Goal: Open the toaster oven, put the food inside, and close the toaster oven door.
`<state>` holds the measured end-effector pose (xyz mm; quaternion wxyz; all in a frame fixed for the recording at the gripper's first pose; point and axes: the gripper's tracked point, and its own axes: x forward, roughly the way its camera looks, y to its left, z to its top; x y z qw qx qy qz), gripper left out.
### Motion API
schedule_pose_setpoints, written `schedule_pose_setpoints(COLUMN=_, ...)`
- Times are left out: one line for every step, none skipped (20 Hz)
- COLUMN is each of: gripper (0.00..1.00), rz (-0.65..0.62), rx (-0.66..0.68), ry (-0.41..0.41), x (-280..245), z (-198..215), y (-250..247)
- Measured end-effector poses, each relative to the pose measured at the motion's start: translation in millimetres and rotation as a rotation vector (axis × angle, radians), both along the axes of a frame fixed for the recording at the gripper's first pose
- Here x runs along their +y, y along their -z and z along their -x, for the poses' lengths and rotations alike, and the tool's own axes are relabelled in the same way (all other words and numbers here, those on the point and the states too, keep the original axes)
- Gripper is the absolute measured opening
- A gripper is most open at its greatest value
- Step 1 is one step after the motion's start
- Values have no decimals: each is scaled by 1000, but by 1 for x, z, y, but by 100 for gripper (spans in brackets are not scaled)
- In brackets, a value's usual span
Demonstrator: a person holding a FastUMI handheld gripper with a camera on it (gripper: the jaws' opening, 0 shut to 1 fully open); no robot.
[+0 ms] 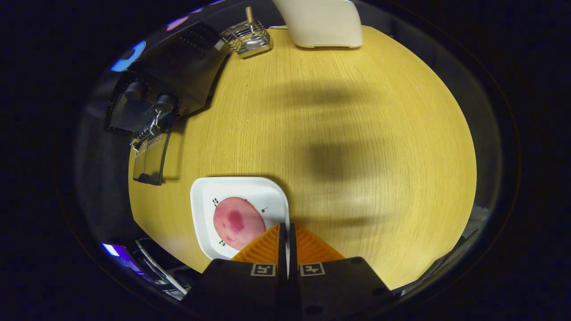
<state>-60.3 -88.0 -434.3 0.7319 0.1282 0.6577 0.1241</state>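
The claw (287,232) pinches the white plate's (203,209) rim, pink food (238,223) just left; judged step: carrying it, next swing far left-ahead to the open toaster oven (169,84)

Table (339,133): pale wood grain, matt, smooth. Plate (209,196): white, glossy, plastic or ceramic, cannot tell which. Food (238,223): pink disc with darker blotch, smooth, slight sheen. Gripper (287,232): fingers (263,247) of orange ribbed plastic, pressed on the plate's rim from both sides; black matt plastic body behind. Oven (178,76): black housing, satin finish, matt knobs; door (151,160) of dark glass, glossy, lowered. Rack (247,38): bright metal wire, shiny, with a wooden peg. Cream object (325,22) at far edge: smooth, matt plastic.
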Motion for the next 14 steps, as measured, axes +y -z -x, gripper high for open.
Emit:
schedule_pose_setpoints(gripper=5, rz=-52, rx=4, ry=43, x=2, z=3, y=-5)
schedule_pose_setpoints(gripper=5, rz=-94, rx=7, ry=90, x=4, z=4, y=-10)
schedule_pose_setpoints(gripper=5, rz=-132, rx=6, ry=134, x=7, z=4, y=-15)
schedule_pose_setpoints(gripper=5, rz=-158, rx=3, ry=176, x=8, z=4, y=-19)
schedule_pose_setpoints(gripper=5, rz=-170, rx=-3, ry=214, x=9, z=4, y=-23)
schedule_pose_setpoints(gripper=5, rz=-185, rx=-13, ry=240, x=13, z=4, y=-28)
schedule_pose_setpoints(gripper=5, rz=-204, rx=-24, ry=264, x=16, z=8, y=-37)
schedule_pose_setpoints(gripper=5, rz=-227, rx=-29, ry=292, x=21, z=10, y=-46)
schedule_pose_setpoints(gripper=5, rz=-248, rx=-36, ry=327, x=27, z=14, y=-55)
schedule_pose_setpoints(gripper=5, rz=-269, rx=-42, ry=359, x=35, z=15, y=-64)
schedule_pose_setpoints(gripper=5, rz=-288, rx=-55, ry=389, x=45, z=17, y=-73)
schedule_pose_setpoints(gripper=5, rz=-308, rx=-65, ry=417, x=55, z=19, y=-80)
schedule_pose_setpoints(gripper=5, rz=-330, rx=-72, ry=446, x=70, z=22, y=-88)
schedule_pose_setpoints(gripper=5, rz=-352, rx=-76, ry=469, x=84, z=24, y=-96)
